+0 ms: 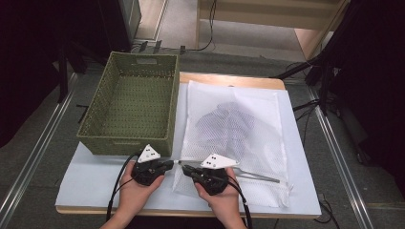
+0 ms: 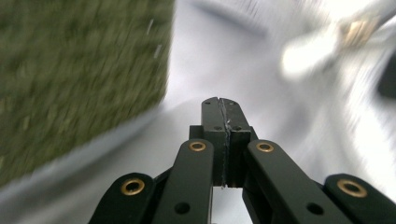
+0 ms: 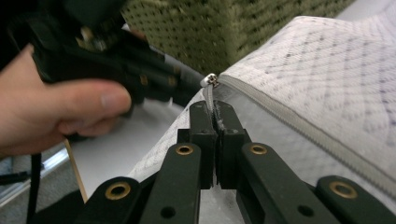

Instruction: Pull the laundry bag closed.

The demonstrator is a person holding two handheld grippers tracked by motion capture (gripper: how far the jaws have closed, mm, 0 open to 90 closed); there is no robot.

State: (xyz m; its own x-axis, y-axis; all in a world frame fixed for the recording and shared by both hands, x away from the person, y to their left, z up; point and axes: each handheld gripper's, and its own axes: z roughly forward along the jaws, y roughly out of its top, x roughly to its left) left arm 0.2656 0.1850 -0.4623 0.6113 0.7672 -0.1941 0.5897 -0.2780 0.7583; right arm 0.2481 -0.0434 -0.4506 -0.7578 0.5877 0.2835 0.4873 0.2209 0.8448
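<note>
Mesh laundry bag [image 3: 327,79] lies before the right claw [image 3: 215,108], whose jaws pinch its zipper pull [image 3: 209,82]; left claw [image 2: 220,103] shut empty.

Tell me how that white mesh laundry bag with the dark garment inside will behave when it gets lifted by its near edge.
The mesh laundry bag will probably sag and fold: it lies flat and thin like soft netting. It likely weighs little, since a single dark garment shows through. The right gripper is shut on fabric beside the zipper, so a lift from there would likely bunch that corner first.
</note>
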